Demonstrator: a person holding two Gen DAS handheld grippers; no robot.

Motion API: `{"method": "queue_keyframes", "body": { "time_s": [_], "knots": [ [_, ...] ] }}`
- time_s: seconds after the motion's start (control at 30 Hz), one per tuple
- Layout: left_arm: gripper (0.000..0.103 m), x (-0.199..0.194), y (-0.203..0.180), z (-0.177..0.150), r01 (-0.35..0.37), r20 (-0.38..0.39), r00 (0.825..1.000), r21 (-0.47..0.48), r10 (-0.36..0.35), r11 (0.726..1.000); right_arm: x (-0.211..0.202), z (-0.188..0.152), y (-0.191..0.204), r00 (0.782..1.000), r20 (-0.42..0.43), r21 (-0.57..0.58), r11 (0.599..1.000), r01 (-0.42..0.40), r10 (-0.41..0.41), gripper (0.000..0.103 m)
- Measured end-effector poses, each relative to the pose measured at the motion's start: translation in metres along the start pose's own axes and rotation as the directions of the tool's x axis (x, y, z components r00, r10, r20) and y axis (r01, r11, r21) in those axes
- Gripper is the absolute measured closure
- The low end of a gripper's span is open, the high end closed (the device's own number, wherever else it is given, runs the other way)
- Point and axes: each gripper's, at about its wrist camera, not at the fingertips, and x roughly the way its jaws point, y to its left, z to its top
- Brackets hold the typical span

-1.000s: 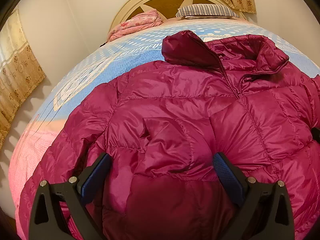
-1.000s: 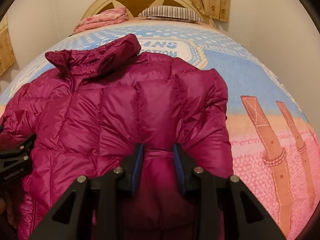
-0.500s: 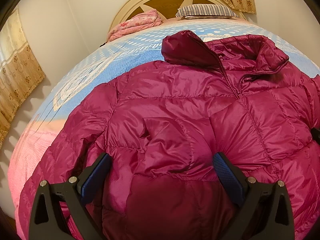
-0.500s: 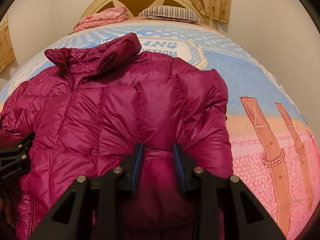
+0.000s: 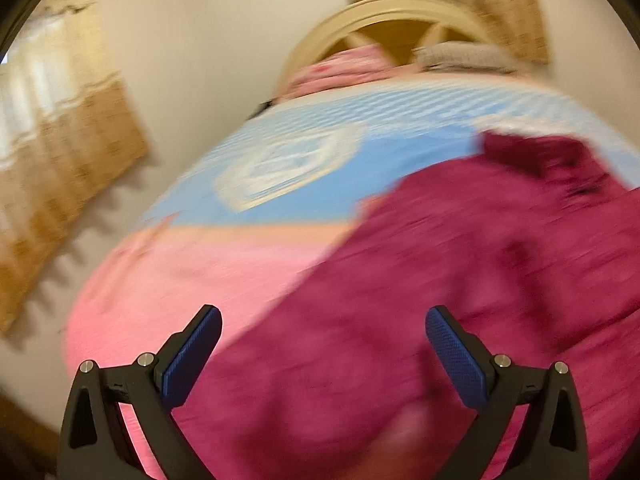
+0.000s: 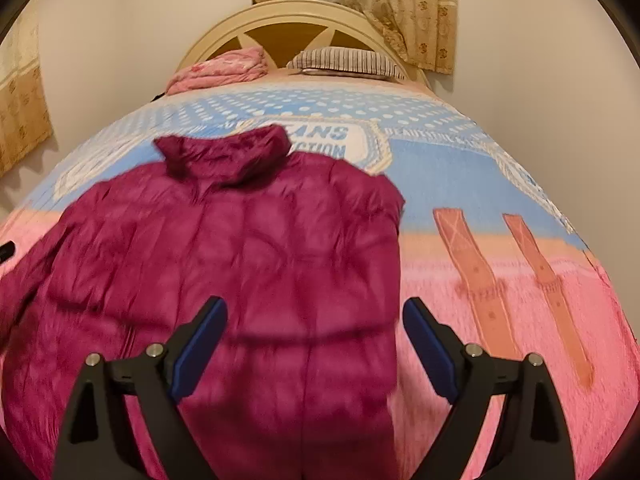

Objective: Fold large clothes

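A magenta puffer jacket (image 6: 240,264) lies front-up on the bed, collar (image 6: 224,156) toward the headboard, both sleeves folded in over its body. My right gripper (image 6: 316,324) hovers above the jacket's lower right part, its jaws opening wide, pads clear of the fabric. In the blurred left wrist view the jacket (image 5: 460,280) fills the lower right. My left gripper (image 5: 322,332) stands open above the jacket's left edge, with nothing pinched between its blue pads (image 5: 456,356).
The bed wears a blue and pink printed cover (image 6: 500,184). A folded pink blanket (image 6: 216,70) and a striped pillow (image 6: 344,62) lie by the cream headboard (image 6: 288,20). Curtains (image 5: 60,160) hang on the left wall and behind the headboard.
My right gripper let go of the folded sleeve, opened wide and pulled back and up. My left gripper swung left and up, off the jacket's middle to its left edge.
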Motion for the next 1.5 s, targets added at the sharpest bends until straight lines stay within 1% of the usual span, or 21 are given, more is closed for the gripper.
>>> {"method": "queue_keyframes", "body": {
  "time_s": [0.03,0.1,0.17,0.27,0.37,0.47,0.5,0.53,0.57,0.6,0.63,0.7,0.73,0.8,0.93,1.03,1.13,1.2,1.4,1.47,1.5],
  "knots": [
    [0.001,0.007,0.024,-0.013,-0.067,-0.024,0.997,-0.011,0.067,0.998,-0.005,-0.007,0.003,1.000,0.002,-0.012,1.000,0.016,-0.016,0.012],
    [0.001,0.013,0.060,-0.032,-0.126,-0.075,0.990,-0.059,0.122,0.990,-0.013,-0.019,0.008,1.000,0.007,-0.023,0.999,0.029,-0.029,0.012],
    [0.001,0.017,0.096,-0.053,-0.100,-0.138,0.987,-0.157,0.079,0.983,-0.020,-0.032,0.011,1.000,0.009,-0.013,1.000,0.014,-0.014,0.012],
    [0.001,0.021,0.128,-0.078,-0.015,-0.194,0.980,-0.297,-0.045,0.955,-0.029,-0.046,0.017,1.000,0.011,-0.006,1.000,0.001,-0.001,0.012],
    [0.001,0.030,0.129,-0.090,0.046,-0.214,0.969,-0.345,-0.127,0.938,-0.036,-0.051,0.025,1.000,0.025,-0.010,1.000,-0.014,0.014,0.012],
    [0.002,0.040,0.111,-0.095,0.102,-0.221,0.957,-0.354,-0.189,0.930,-0.041,-0.053,0.032,0.999,0.033,-0.021,1.000,-0.017,0.018,0.012],
    [0.013,0.042,0.106,-0.094,0.096,-0.227,0.956,-0.350,-0.184,0.932,-0.042,-0.053,0.034,0.999,0.037,-0.027,1.000,-0.013,0.014,0.012],
    [0.033,0.042,0.101,-0.092,0.089,-0.222,0.960,-0.335,-0.171,0.938,-0.043,-0.052,0.036,0.999,0.041,-0.036,0.999,-0.002,0.003,0.012],
    [0.045,0.040,0.097,-0.088,0.102,-0.205,0.963,-0.327,-0.176,0.940,-0.044,-0.053,0.037,0.999,0.044,-0.047,0.999,0.016,-0.014,0.012],
    [0.066,0.036,0.097,-0.083,0.125,-0.185,0.964,-0.322,-0.191,0.939,-0.044,-0.052,0.037,0.998,0.046,-0.057,0.998,0.037,-0.035,0.012],
    [0.075,0.032,0.098,-0.078,0.137,-0.173,0.965,-0.318,-0.199,0.938,-0.045,-0.053,0.036,0.997,0.049,-0.064,0.996,0.057,-0.054,0.012],
    [0.081,0.017,0.099,-0.068,0.131,-0.127,0.977,-0.295,-0.174,0.947,-0.046,-0.053,0.030,0.996,0.049,-0.058,0.996,0.074,-0.072,0.012],
    [0.081,0.003,0.096,-0.056,0.116,-0.080,0.987,-0.258,-0.141,0.959,-0.046,-0.053,0.024,0.996,0.048,-0.046,0.996,0.079,-0.077,0.012],
    [0.082,-0.018,0.091,-0.036,0.108,-0.006,0.994,-0.208,-0.111,0.972,-0.048,-0.053,0.014,0.994,0.046,-0.026,0.995,0.095,-0.094,0.012],
    [0.082,-0.066,0.056,0.011,0.118,0.138,0.985,-0.077,-0.107,0.990,-0.048,-0.053,-0.008,0.989,0.044,0.003,0.990,0.144,-0.144,0.012],
    [0.082,-0.090,0.015,0.043,0.180,0.195,0.964,0.009,-0.178,0.984,-0.048,-0.048,-0.029,0.983,0.043,0.039,0.983,0.177,-0.179,0.012],
    [0.082,-0.115,-0.045,0.064,0.230,0.233,0.940,0.104,-0.248,0.968,-0.053,-0.045,-0.049,0.977,0.049,0.065,0.977,0.206,-0.209,0.012],
    [0.082,-0.122,-0.080,0.073,0.252,0.239,0.929,0.150,-0.282,0.956,-0.059,-0.044,-0.064,0.972,0.052,0.083,0.971,0.222,-0.227,0.012],
    [0.082,-0.137,-0.194,0.079,0.343,0.196,0.894,0.282,-0.403,0.896,-0.073,-0.050,-0.116,0.956,0.045,0.165,0.946,0.279,-0.289,0.011],
    [0.079,-0.137,-0.230,0.072,0.359,0.178,0.888,0.308,-0.424,0.881,-0.077,-0.056,-0.130,0.955,0.043,0.196,0.940,0.280,-0.294,0.011],
    [0.074,-0.137,-0.247,0.068,0.368,0.168,0.884,0.326,-0.436,0.871,-0.077,-0.058,-0.135,0.955,0.042,0.207,0.938,0.280,-0.294,0.010]
  ]
}}
